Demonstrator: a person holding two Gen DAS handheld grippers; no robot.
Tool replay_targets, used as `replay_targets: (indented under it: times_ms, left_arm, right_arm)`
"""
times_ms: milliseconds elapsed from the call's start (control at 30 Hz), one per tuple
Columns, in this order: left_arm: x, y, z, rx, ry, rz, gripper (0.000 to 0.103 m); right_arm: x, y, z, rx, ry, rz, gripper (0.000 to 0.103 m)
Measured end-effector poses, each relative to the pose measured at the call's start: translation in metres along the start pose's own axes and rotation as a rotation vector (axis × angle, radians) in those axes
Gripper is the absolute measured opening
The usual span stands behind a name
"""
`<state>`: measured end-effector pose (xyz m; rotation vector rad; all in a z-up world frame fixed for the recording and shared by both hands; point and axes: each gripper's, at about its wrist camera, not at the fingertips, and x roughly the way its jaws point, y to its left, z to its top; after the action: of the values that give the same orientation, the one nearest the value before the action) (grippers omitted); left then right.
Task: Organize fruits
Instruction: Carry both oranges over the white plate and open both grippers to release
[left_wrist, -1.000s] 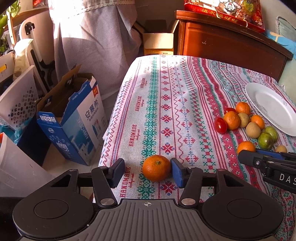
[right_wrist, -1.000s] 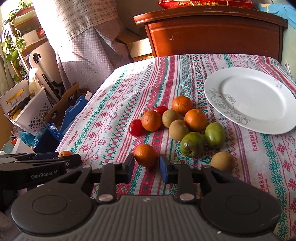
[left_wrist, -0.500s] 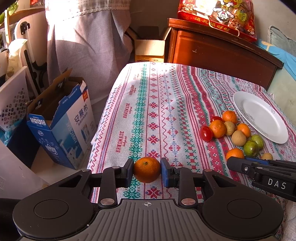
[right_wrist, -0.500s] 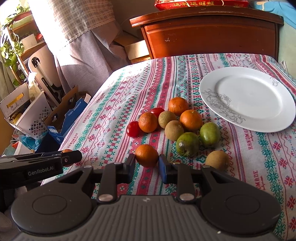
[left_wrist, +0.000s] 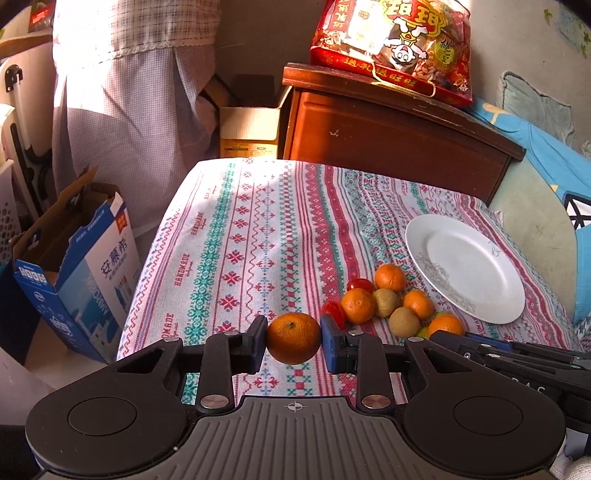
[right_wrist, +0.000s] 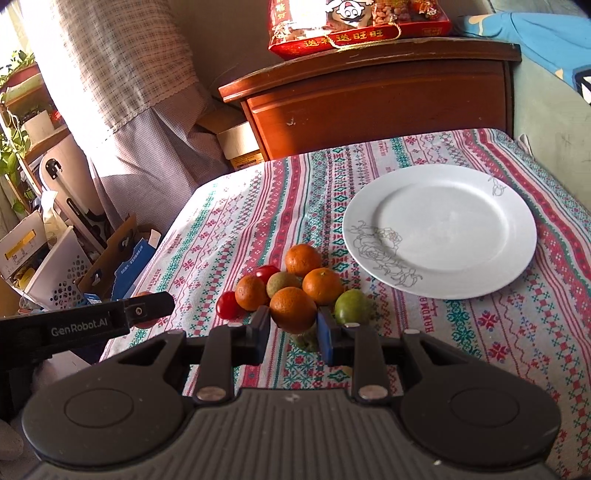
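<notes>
We hold one mandarin (left_wrist: 293, 338) clamped in our left gripper (left_wrist: 293, 339) and a second mandarin (right_wrist: 293, 309) clamped in our right gripper (right_wrist: 291, 325), each squarely between the pads and clear of the patterned tabletop (left_wrist: 266, 236). Both look bound for the empty white plate (right_wrist: 439, 229), beyond the loose fruit pile (right_wrist: 291, 280) that lies just ahead of the right gripper.
</notes>
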<state>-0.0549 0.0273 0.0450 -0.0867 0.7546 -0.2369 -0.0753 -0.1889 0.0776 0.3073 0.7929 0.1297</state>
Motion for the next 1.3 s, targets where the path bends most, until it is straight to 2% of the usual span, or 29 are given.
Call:
replay_targets:
  times_ms: [167, 333, 467, 567, 700, 967, 1167, 1300]
  left_arm:
    - [0.004, -0.028, 0.023, 0.042, -0.022, -0.093, 0.028]
    - [0.018, -0.057, 0.041, 0.091, -0.015, -0.180, 0.028]
    - [0.035, -0.080, 0.046, 0.158, -0.001, -0.206, 0.028]
    - [0.049, -0.091, 0.048, 0.172, 0.027, -0.227, 0.028]
    - [0.067, -0.105, 0.050, 0.206, 0.041, -0.236, 0.028]
    - [0.096, -0.122, 0.051, 0.211, 0.078, -0.246, 0.028]
    - [0.107, -0.129, 0.050, 0.207, 0.094, -0.246, 0.028]
    - [0.107, -0.133, 0.052, 0.210, 0.077, -0.243, 0.030]
  right_arm:
    - [-0.014, -0.028, 0.025, 0.031, -0.024, -0.037, 0.027]
    - [-0.015, -0.060, 0.036, 0.058, -0.021, -0.097, 0.027]
    - [-0.010, -0.083, 0.037, 0.114, -0.023, -0.130, 0.027]
    - [-0.004, -0.093, 0.037, 0.145, -0.012, -0.136, 0.027]
    - [0.003, -0.100, 0.034, 0.161, 0.003, -0.142, 0.027]
    - [0.017, -0.105, 0.035, 0.170, 0.017, -0.152, 0.027]
    - [0.021, -0.107, 0.034, 0.166, 0.015, -0.165, 0.029]
    - [0.019, -0.109, 0.035, 0.176, 0.006, -0.171, 0.030]
